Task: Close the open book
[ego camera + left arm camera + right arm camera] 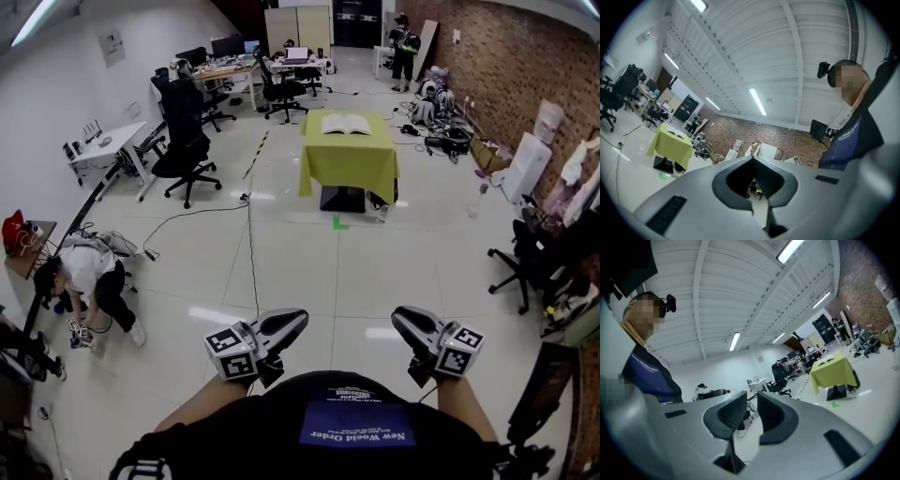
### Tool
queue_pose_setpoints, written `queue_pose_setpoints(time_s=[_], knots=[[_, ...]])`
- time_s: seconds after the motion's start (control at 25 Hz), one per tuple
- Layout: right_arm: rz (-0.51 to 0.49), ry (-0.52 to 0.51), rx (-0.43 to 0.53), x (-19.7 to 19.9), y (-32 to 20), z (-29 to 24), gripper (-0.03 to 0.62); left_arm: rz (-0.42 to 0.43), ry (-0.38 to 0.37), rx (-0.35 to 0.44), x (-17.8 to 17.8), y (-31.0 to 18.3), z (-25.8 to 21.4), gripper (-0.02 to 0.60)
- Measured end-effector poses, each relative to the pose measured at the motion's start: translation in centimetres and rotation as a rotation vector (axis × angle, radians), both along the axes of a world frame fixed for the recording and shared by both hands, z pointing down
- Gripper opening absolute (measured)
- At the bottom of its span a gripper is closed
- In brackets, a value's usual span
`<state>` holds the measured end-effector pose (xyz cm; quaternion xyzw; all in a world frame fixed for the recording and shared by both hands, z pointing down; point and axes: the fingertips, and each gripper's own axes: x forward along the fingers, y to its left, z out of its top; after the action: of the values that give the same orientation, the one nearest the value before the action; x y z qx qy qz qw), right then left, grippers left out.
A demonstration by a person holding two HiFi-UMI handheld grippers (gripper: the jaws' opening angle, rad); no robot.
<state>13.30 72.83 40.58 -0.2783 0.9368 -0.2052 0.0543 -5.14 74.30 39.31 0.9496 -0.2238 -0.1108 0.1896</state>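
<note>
Closest in, below the head view, is the person's dark shirt (352,427), with both tools held out just in front of it and well apart from anything to work on. The left gripper (296,320) has its jaws drawn together at the tips with nothing in them. The right gripper (402,320) shows only a narrow slit between its pads, also empty. The open book (346,124) lies flat on the counter (349,167) under a yellow-green cloth, far across the floor. The first hazard is probably the walk itself: a thin cable (251,246) runs along the tiles toward the counter and could catch a foot. At the book, jaws this narrow would likely not fit around a cover, so one half could be shoved rather than lifted, sliding the book over the cloth toward an edge. The cloth may also bunch or drag under a push. A half swung over too fast could fold loose pages beneath it.
</note>
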Motion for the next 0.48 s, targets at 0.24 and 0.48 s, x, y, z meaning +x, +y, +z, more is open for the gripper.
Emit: queue_pose_setpoints(time_s=[0.24, 0.48], knots=[[-0.038, 0.003, -0.008, 2.8, -3.2, 0.5, 0.048, -0.018, -0.017, -0.025, 3.8, -2.7, -0.6, 0.006], [-0.051, 0.012, -0.021, 1.1, -6.8, 1.9, 0.046, -0.021, -0.004, -0.032, 2.3, -6.5, 0.7, 0.006]])
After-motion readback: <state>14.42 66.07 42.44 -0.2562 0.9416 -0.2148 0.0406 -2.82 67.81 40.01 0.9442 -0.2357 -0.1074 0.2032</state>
